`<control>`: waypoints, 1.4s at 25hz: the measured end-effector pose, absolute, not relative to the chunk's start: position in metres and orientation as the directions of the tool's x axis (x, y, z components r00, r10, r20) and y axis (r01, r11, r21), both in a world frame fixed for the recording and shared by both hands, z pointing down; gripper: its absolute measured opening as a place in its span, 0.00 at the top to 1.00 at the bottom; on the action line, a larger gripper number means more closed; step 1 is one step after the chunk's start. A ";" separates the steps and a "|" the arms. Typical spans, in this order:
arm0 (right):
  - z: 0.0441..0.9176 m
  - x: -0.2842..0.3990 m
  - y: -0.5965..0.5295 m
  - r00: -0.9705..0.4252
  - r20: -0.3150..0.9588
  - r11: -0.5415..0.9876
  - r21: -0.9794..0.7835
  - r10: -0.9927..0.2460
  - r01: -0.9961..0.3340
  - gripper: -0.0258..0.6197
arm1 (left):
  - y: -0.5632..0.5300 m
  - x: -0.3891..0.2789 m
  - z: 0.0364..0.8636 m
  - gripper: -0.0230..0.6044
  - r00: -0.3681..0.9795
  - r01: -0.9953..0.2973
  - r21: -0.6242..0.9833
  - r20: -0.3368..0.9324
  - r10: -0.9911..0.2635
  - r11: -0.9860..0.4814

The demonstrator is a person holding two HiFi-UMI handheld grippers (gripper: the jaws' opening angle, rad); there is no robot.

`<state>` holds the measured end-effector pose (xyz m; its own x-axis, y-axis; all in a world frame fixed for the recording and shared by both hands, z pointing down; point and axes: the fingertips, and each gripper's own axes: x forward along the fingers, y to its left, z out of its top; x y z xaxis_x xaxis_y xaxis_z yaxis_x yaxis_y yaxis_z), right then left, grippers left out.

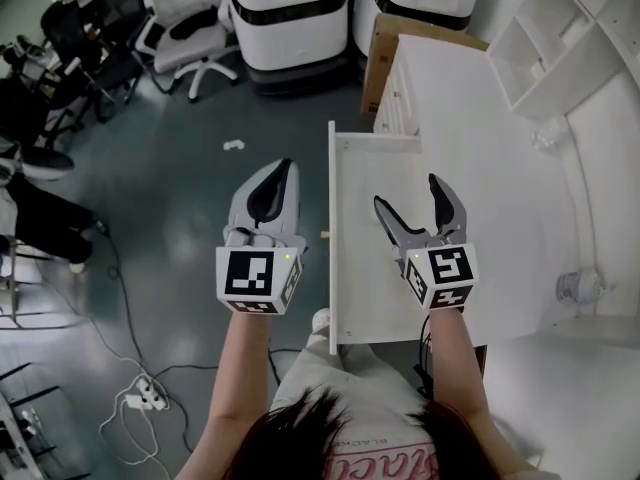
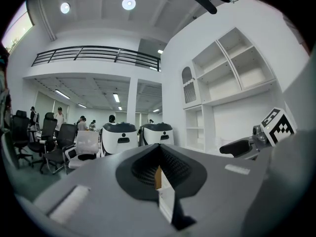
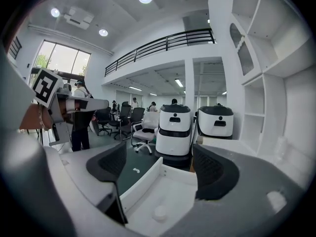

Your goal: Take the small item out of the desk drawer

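**A:** Where is the small thing?

**B:** It lies on the bare bottom of the open drawer [image 1: 372, 313]. The right gripper view shows it best: a small white round item [image 3: 159, 212], pale against the white floor of the drawer and apart from its walls. In the head view I can't make it out.

**A:** And the drawer itself?

**B:** It is pulled well out of the white bench [image 1: 470, 108]. Its front panel carries a small tan knob [image 1: 325, 235] that faces out over the grey floor [image 1: 180, 188].

**A:** What about the right hand-held gripper?

**B:** The right hand-held gripper [image 1: 406, 190] hangs over the drawer with its marker cube toward the person. Its jaws are spread wide with nothing in them. From its own camera the item sits low in the picture, beneath the gap between the two dark pads [image 3: 111, 164], and neither pad touches it.

**A:** The left one?

**B:** The left hand-held gripper [image 1: 286, 165] is outside the drawer, just beside the front panel and over the floor. Its jaws are closed with the tips meeting. A sliver of tan and white shows in the slit under the tips in its own view, and I can't tell what that is.

**A:** Anything around them?

**B:** Two white machines [image 1: 285, 18] with dark bands stand past the bench's far end. There are office chairs [image 1: 190, 43] to the left and a white shelf unit [image 1: 560, 48] on the right. A power strip [image 1: 143, 398] lies on the floor with its cable.
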<state>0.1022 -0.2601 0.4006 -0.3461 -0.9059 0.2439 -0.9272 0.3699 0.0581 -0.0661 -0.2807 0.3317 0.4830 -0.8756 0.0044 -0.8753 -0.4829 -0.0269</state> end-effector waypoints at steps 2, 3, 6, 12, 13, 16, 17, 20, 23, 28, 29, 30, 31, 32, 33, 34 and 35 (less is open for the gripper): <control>0.414 0.100 -0.262 -0.356 0.272 0.382 0.045 -0.894 -0.923 0.32 | -0.282 -0.067 0.340 0.95 0.477 -0.879 -0.019 0.021 -0.879 -0.477; 0.421 0.099 -0.262 -0.364 0.286 0.390 0.039 -0.886 -0.920 0.33 | -0.282 -0.067 0.344 0.95 0.473 -0.881 -0.015 0.028 -0.881 -0.473; 0.444 0.096 -0.261 -0.381 0.327 0.410 0.022 -0.865 -0.912 0.41 | -0.283 -0.067 0.356 0.95 0.464 -0.885 -0.006 0.049 -0.884 -0.465; 0.488 0.098 -0.261 -0.365 0.405 0.396 -0.008 -0.838 -0.918 0.42 | -0.280 -0.062 0.377 0.95 0.475 -0.879 0.006 0.090 -0.875 -0.477; 0.495 0.099 -0.261 -0.361 0.418 0.393 -0.011 -0.834 -0.919 0.42 | -0.280 -0.061 0.380 0.95 0.479 -0.877 0.007 0.096 -0.873 -0.480; 0.517 0.100 -0.261 -0.357 0.459 0.390 -0.025 -0.814 -0.921 0.42 | -0.280 -0.057 0.390 0.95 0.484 -0.874 0.012 0.113 -0.868 -0.486; 0.524 0.100 -0.261 -0.357 0.472 0.391 -0.028 -0.806 -0.920 0.42 | -0.281 -0.057 0.392 0.95 0.484 -0.874 0.014 0.118 -0.867 -0.486; 0.540 0.097 -0.260 -0.362 0.507 0.401 -0.035 -0.782 -0.916 0.42 | -0.282 -0.053 0.399 0.95 0.486 -0.872 0.015 0.131 -0.864 -0.489; 0.558 0.094 -0.260 -0.370 0.544 0.407 -0.057 -0.753 -0.912 0.42 | -0.285 -0.051 0.404 0.95 0.488 -0.871 0.019 0.149 -0.860 -0.491; 0.594 0.093 -0.262 -0.369 0.619 0.403 -0.091 -0.693 -0.911 0.49 | -0.288 -0.049 0.412 0.95 0.491 -0.869 0.018 0.169 -0.855 -0.495; 0.600 0.094 -0.262 -0.364 0.631 0.399 -0.093 -0.685 -0.912 0.49 | -0.288 -0.050 0.414 0.95 0.489 -0.869 0.017 0.173 -0.855 -0.494; 0.605 0.095 -0.263 -0.359 0.642 0.394 -0.096 -0.677 -0.914 0.50 | -0.289 -0.051 0.415 0.94 0.487 -0.870 0.016 0.177 -0.855 -0.492; 0.611 0.096 -0.264 -0.354 0.653 0.388 -0.098 -0.670 -0.916 0.50 | -0.289 -0.052 0.416 0.94 0.485 -0.872 0.017 0.180 -0.856 -0.490; 0.616 0.098 -0.265 -0.349 0.663 0.383 -0.100 -0.662 -0.918 0.50 | -0.290 -0.052 0.417 0.95 0.482 -0.873 0.019 0.183 -0.857 -0.487; 0.622 0.099 -0.266 -0.344 0.674 0.380 -0.101 -0.654 -0.920 0.50 | -0.290 -0.053 0.418 0.94 0.480 -0.874 0.021 0.186 -0.857 -0.485; 0.627 0.101 -0.266 -0.341 0.684 0.377 -0.103 -0.645 -0.920 0.50 | -0.291 -0.053 0.419 0.94 0.478 -0.875 0.022 0.190 -0.857 -0.483; 0.633 0.102 -0.267 -0.338 0.694 0.376 -0.104 -0.636 -0.921 0.50 | -0.291 -0.053 0.421 0.94 0.477 -0.876 0.024 0.194 -0.857 -0.482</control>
<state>0.1021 -0.2668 0.6327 -0.3380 -0.6359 0.6939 -0.9208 0.3759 -0.1040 -0.0532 -0.2909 0.4207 0.4773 -0.8571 0.1939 -0.8757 -0.4823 0.0239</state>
